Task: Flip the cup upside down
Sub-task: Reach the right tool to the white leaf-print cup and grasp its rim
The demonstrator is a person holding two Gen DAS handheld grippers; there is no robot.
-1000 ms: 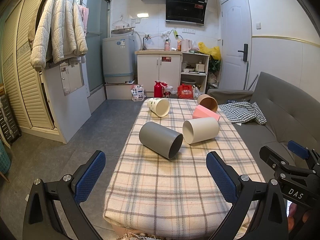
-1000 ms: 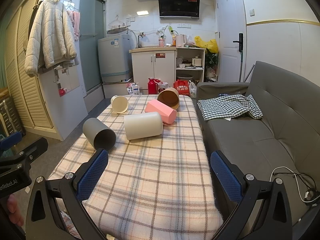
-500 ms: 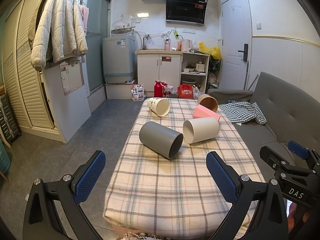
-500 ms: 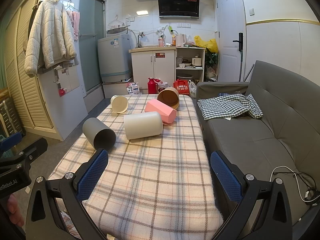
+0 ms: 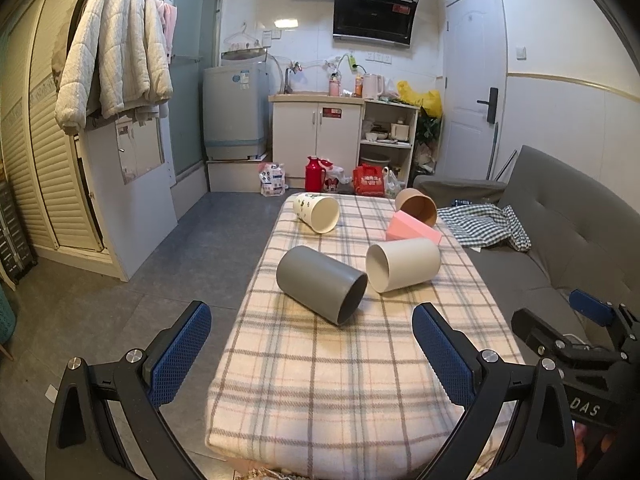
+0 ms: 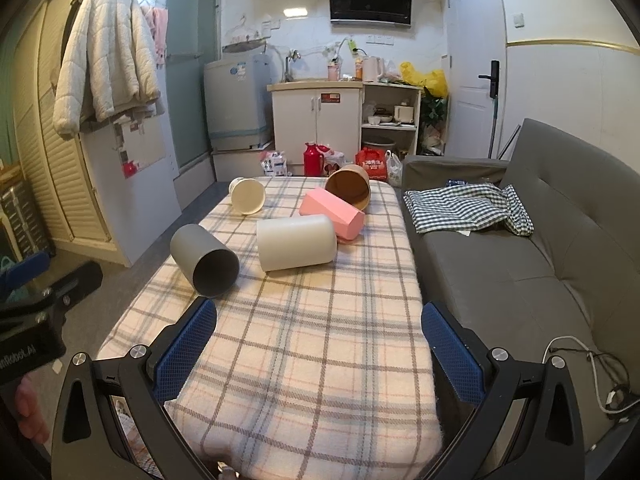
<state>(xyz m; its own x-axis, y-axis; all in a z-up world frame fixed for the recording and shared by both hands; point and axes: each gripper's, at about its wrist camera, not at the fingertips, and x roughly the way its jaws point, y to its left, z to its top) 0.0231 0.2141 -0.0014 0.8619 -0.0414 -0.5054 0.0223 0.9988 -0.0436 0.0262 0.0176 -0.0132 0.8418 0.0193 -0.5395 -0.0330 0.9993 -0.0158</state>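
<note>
Several cups lie on their sides on a plaid-covered table [image 5: 320,380]: a grey cup [image 5: 320,289] [image 6: 204,261] nearest, a cream cup [image 5: 402,264] [image 6: 295,242], a pink cup [image 5: 412,233] [image 6: 332,213], a brown cup [image 5: 417,205] [image 6: 349,188] and a white patterned cup [image 5: 316,211] [image 6: 247,197]. My left gripper [image 5: 312,354] is open and empty, well short of the grey cup. My right gripper [image 6: 318,350] is open and empty above the table's near end.
A grey sofa [image 6: 520,264] with a checked cloth [image 6: 468,208] runs along the table's right side. Bare floor [image 5: 120,312] lies to the left. Cabinets, a washing machine [image 5: 234,110] and bags stand beyond the far end.
</note>
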